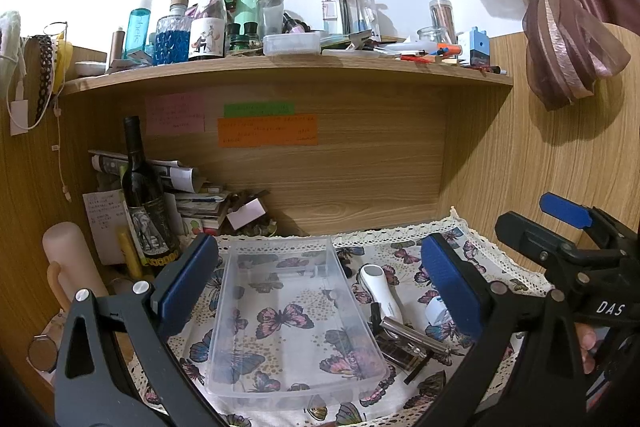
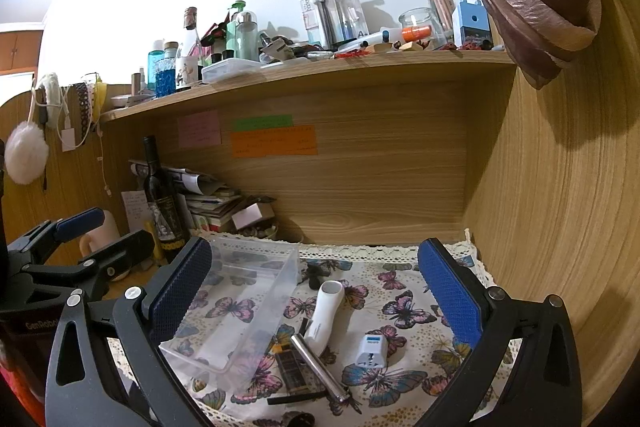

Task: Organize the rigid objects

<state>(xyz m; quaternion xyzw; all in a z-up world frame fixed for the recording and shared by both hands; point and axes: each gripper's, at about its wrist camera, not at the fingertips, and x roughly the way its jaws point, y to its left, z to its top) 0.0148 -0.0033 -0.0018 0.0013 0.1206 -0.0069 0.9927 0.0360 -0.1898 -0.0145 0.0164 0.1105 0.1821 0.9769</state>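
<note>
- Wooden desk panelling is surrounding the workspace, with a cluttered shelf [image 1: 280, 71] overhead and a butterfly-print cloth [image 2: 404, 311] covering the desk surface.
- On the left of the cloth, a clear plastic bin [image 1: 288, 311] is sitting empty, its long side running from near to far.
- Just right of the bin, the loose items are lying together: a white handheld device [image 2: 326, 311], a metal tube [image 2: 318, 367] crossing a dark flat case [image 2: 294, 373], and a white travel adapter [image 2: 370, 349] a little further right.
- Above the bin, the left gripper [image 1: 320, 291] is hovering with its jaws spread wide and nothing between them.
- Over the loose items, the right gripper [image 2: 316, 299] is likewise standing wide apart and holding nothing.
- Judging by the empty bin, the sorting is only starting; the step in hand looks like choosing a first item.
- Next, the right gripper would probably be lowering onto the white handheld device or the adapter, closing across its narrow sides, while avoiding the tube resting against it.
</note>
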